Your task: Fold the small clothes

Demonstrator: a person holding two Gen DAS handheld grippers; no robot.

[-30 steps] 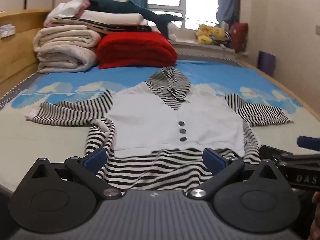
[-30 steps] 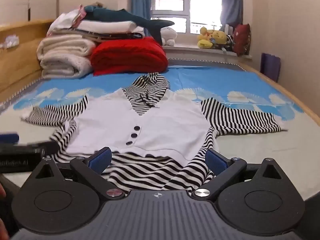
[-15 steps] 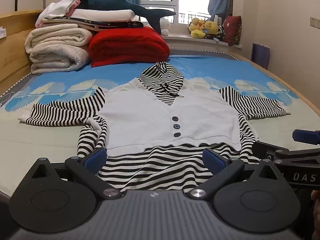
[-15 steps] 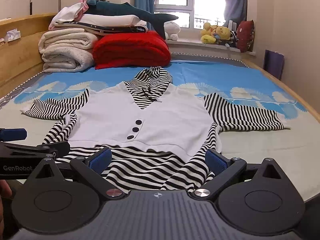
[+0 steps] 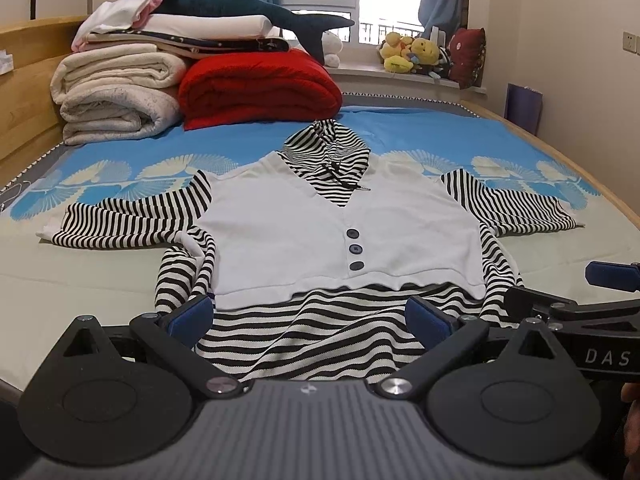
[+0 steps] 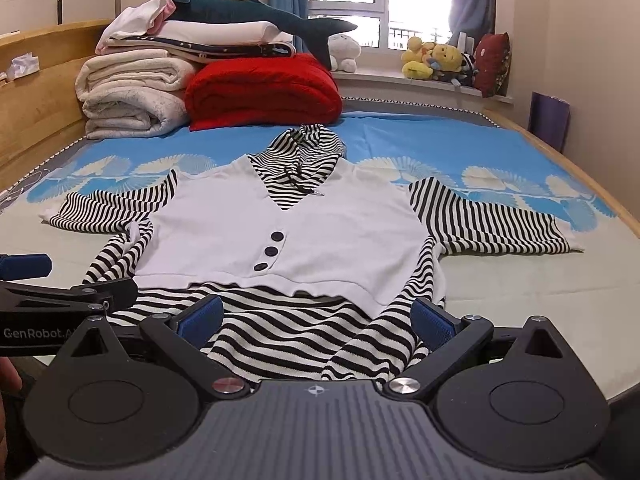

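A small hooded top (image 5: 280, 232) with a white front, three dark buttons and black-and-white striped sleeves, hood and hem lies flat and face up on the bed; it also shows in the right wrist view (image 6: 224, 232). My left gripper (image 5: 307, 316) is open, low over the striped hem near the left side. My right gripper (image 6: 318, 317) is open over the hem's right part. Each gripper shows at the edge of the other's view. Neither holds the cloth.
The bed has a blue patterned sheet (image 5: 420, 136) and wooden side rails. Folded white blankets (image 5: 116, 96), a red blanket (image 5: 260, 88) and a plush shark (image 5: 248, 4) are stacked at the far left. Soft toys (image 5: 408, 54) sit on the windowsill.
Both grippers have come slightly closer to the hem and levelled; the top now sits more centred in both views. Both stayed open.
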